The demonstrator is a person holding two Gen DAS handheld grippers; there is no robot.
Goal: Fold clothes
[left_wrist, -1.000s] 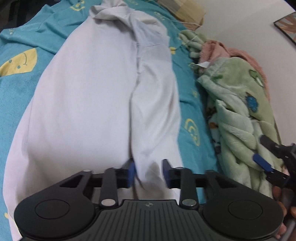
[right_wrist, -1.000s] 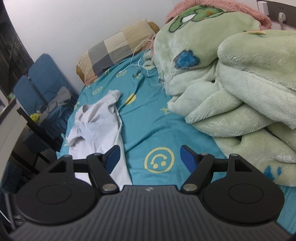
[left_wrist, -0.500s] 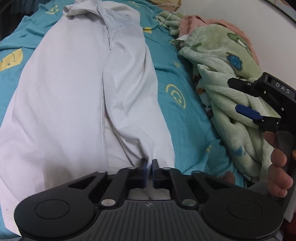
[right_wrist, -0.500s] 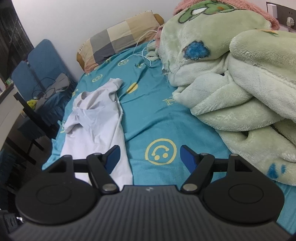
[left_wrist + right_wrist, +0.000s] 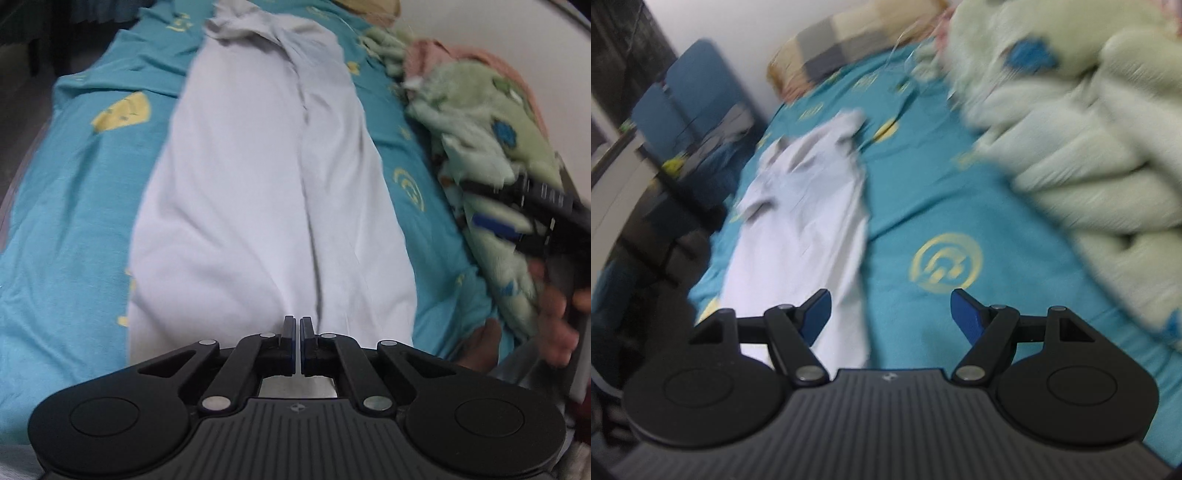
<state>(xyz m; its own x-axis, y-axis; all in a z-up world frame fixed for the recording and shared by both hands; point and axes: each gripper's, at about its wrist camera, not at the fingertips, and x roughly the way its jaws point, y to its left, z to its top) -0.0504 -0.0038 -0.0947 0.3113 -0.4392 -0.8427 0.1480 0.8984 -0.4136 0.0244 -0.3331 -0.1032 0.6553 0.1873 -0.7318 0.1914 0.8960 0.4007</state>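
A white shirt [image 5: 258,192] lies lengthwise on the teal bed sheet [image 5: 74,229], with a fold line running down its right half. My left gripper [image 5: 298,332] is shut on the shirt's near hem. The shirt also shows in the right wrist view [image 5: 809,221], left of centre. My right gripper [image 5: 890,314] is open and empty above the sheet, beside the shirt's right edge. It also shows in the left wrist view [image 5: 517,225], blurred, at the right, held by a hand.
A heaped green blanket [image 5: 1071,147] fills the bed's right side, also seen in the left wrist view [image 5: 498,129]. A checked pillow [image 5: 849,40] lies at the head. Blue chairs [image 5: 687,99] stand beside the bed's left edge.
My left gripper closed on the shirt's near hem and has swung left, so the shirt now sits centred. My right gripper stayed open and has shifted; both views are motion-blurred.
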